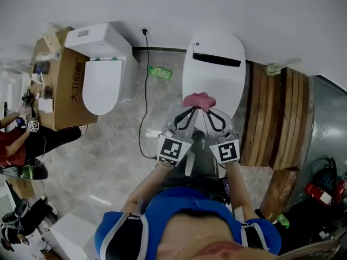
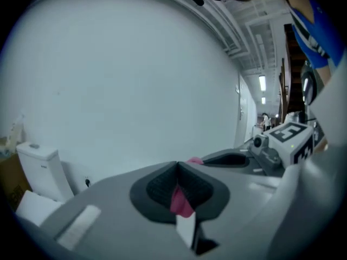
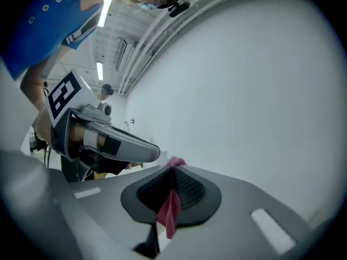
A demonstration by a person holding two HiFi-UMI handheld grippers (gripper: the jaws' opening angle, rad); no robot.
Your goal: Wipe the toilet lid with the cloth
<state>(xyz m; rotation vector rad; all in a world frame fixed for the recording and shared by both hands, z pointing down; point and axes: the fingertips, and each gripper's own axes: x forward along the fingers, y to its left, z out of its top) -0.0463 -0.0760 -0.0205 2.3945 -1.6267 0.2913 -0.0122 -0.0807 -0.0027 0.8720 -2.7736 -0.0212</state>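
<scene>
Nearest to us is our own blue shirt [image 1: 179, 210], and just beyond it we hold both tools side by side, pointing away from us. The left tool [image 2: 177, 169] has its jaws pressed together on a fold of the pink cloth [image 1: 199, 99], a tongue of which hangs out between the pads toward the camera. The right tool [image 3: 173, 175] is likewise clamped tight on the same cloth, with a pink flap trailing from its pads. The two tips meet at the bunched cloth, which sits over the near end of the white toilet lid [image 1: 214, 77]; we cannot tell whether it touches the lid. To the left, on the grey marbled floor [image 1: 108, 161], a black cable [image 1: 147, 64] runs from near to far, and a green bottle [image 1: 160, 72] lies beside the toilet's far end. Further left stands a second toilet [image 1: 103, 69], with a cardboard box [image 1: 62, 91] at its left. To the right of our toilet lie wooden planks [image 1: 276, 118]. Farthest is the plain white wall [image 1: 162, 4]
</scene>
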